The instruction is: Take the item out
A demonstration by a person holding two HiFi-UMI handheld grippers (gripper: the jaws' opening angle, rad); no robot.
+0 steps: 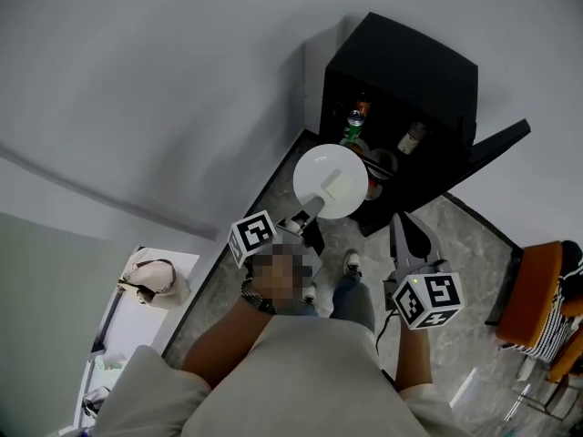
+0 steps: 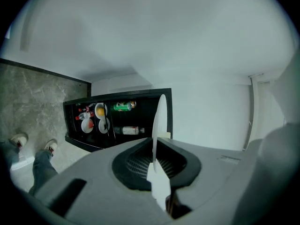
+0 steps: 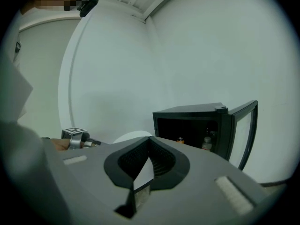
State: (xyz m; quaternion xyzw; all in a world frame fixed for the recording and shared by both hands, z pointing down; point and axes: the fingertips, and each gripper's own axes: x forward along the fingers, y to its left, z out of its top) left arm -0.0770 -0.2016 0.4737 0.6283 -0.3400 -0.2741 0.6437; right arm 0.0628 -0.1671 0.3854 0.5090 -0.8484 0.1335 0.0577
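left gripper (image 1: 312,210): one; jaws clamped on the rim of the round white glossy plate (image 1: 330,181), which sits edge-on between them.
plate: one; thin, plain, no pattern. Held in the air outside the fridge, just in front of its open side, above the grey marbled floor (image 1: 455,244).
fridge: one small black box-shaped fridge (image 1: 414,62); door swung open.
fridge contents: one green can (image 2: 123,106); one clear labelled bottle (image 2: 129,131); several small white dishes (image 2: 87,125), count unclear.
right gripper (image 1: 399,221): one; jaws together, nothing between them.
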